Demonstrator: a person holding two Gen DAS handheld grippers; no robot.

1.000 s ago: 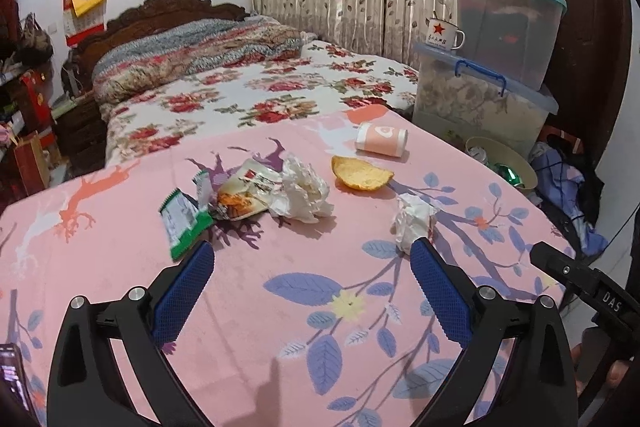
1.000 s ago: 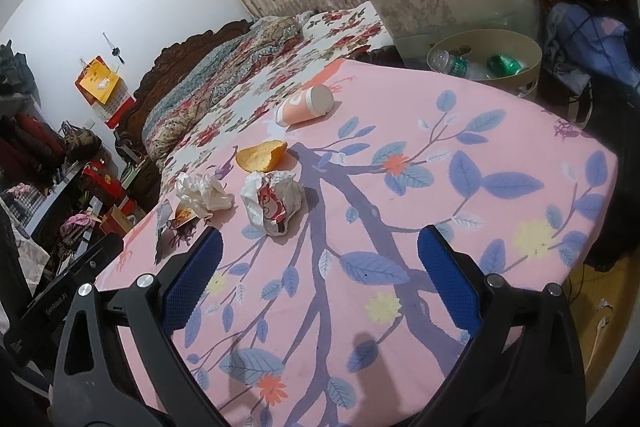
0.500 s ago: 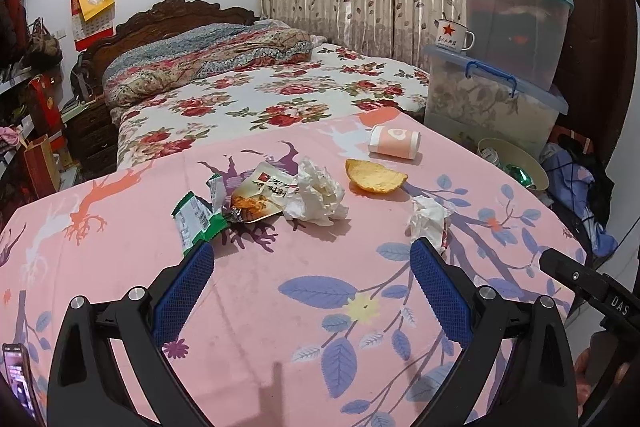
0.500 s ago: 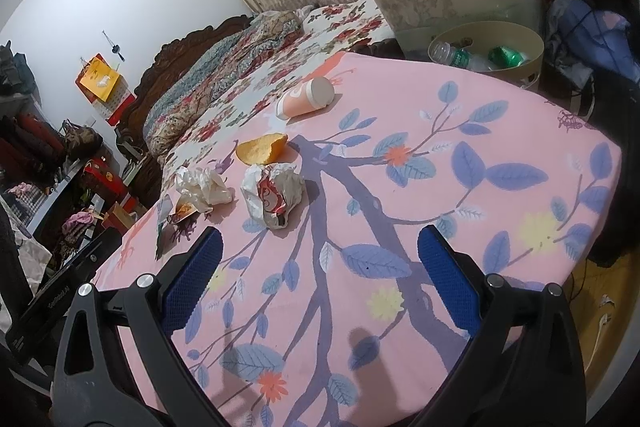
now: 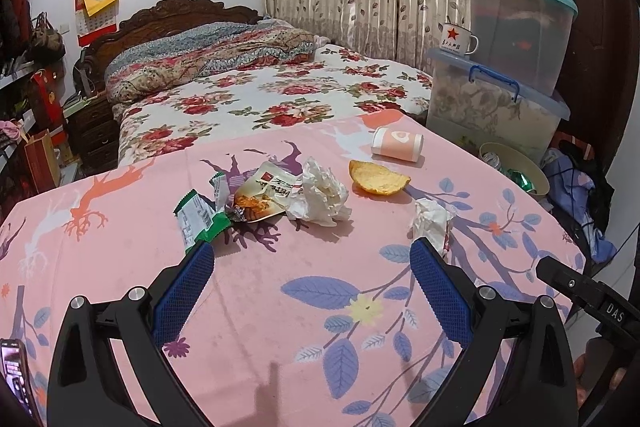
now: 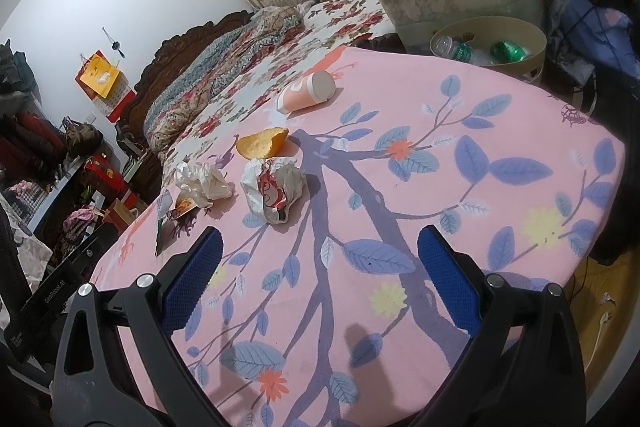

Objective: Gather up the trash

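Trash lies on a pink leaf-print tablecloth (image 5: 280, 287): a green wrapper (image 5: 198, 217), a snack packet (image 5: 262, 197), a crumpled white tissue (image 5: 322, 197), an orange peel (image 5: 378, 179), a crumpled red-and-white wrapper (image 5: 432, 223) and a pink paper cup (image 5: 396, 143) on its side. My left gripper (image 5: 310, 281) is open and empty, short of the pile. My right gripper (image 6: 318, 275) is open and empty, just before the crumpled wrapper (image 6: 272, 189). The peel (image 6: 261, 142), cup (image 6: 306, 93) and tissue (image 6: 202, 183) lie beyond it.
A beige bin (image 6: 532, 57) holding bottles stands on the floor beyond the table's far right edge, also in the left wrist view (image 5: 538, 173). Stacked plastic storage boxes (image 5: 516, 27) with a mug stand behind it. A floral bed (image 5: 256, 103) lies behind the table.
Both grippers have drawn back and up a little from the trash. Both stay open, and nothing on the table has moved.
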